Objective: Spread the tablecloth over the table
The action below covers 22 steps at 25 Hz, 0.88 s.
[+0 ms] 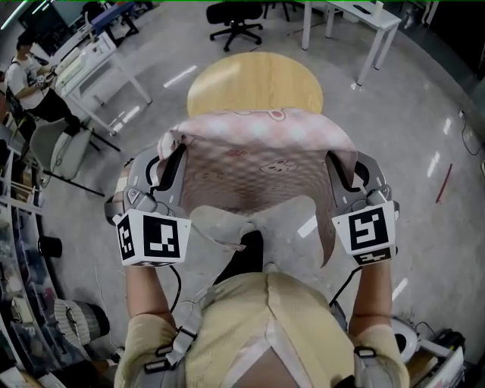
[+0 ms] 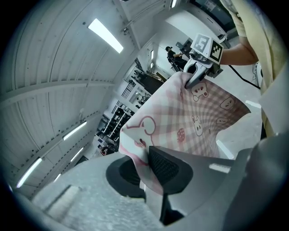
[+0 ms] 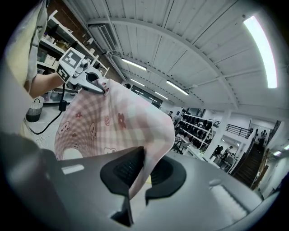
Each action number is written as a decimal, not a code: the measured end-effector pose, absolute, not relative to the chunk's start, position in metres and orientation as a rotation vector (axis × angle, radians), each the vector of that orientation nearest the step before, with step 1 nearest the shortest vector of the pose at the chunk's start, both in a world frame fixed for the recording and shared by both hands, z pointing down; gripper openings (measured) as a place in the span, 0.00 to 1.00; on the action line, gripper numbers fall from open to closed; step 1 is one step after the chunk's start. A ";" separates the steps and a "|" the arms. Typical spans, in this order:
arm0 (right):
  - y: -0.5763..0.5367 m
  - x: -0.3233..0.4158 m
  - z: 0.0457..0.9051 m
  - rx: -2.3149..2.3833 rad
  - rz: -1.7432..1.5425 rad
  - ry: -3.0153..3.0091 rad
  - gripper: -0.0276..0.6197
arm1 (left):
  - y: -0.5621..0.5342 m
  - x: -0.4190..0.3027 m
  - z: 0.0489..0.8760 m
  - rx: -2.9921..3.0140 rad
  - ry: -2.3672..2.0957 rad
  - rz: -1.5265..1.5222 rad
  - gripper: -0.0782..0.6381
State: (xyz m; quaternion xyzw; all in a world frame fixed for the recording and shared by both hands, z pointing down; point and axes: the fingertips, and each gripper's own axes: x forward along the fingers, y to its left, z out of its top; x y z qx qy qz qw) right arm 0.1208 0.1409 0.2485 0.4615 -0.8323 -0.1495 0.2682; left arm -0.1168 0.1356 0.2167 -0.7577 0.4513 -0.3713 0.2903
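1. Head view: pinching pink checked tablecloth [image 1: 258, 167] at two upper corners with left gripper [image 1: 173, 155] and right gripper [image 1: 336, 163]. Stretched between the tips, sagging below them. Held up just short of round wooden table [image 1: 254, 79], straight ahead of both tips.
2. Left gripper view: clamped on cloth corner between pads. Fanning out ahead, across to the other gripper.
3. Right gripper view: closed on opposite corner. Draped ahead and leftward of jaws.

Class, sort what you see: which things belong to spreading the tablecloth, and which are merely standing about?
Belongs to the job: tablecloth, round wooden table, left gripper, right gripper, both gripping it.
Standing about: black office chair, white desk, seated person.
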 end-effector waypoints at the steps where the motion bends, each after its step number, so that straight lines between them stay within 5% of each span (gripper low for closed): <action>1: 0.138 0.121 0.248 1.238 -0.415 -2.239 0.09 | 0.132 -0.117 0.217 -2.020 1.198 -0.986 0.17; 22: -0.025 0.065 0.187 1.284 -0.602 -2.027 0.11 | -0.038 -0.171 0.170 -1.968 1.080 -0.856 0.18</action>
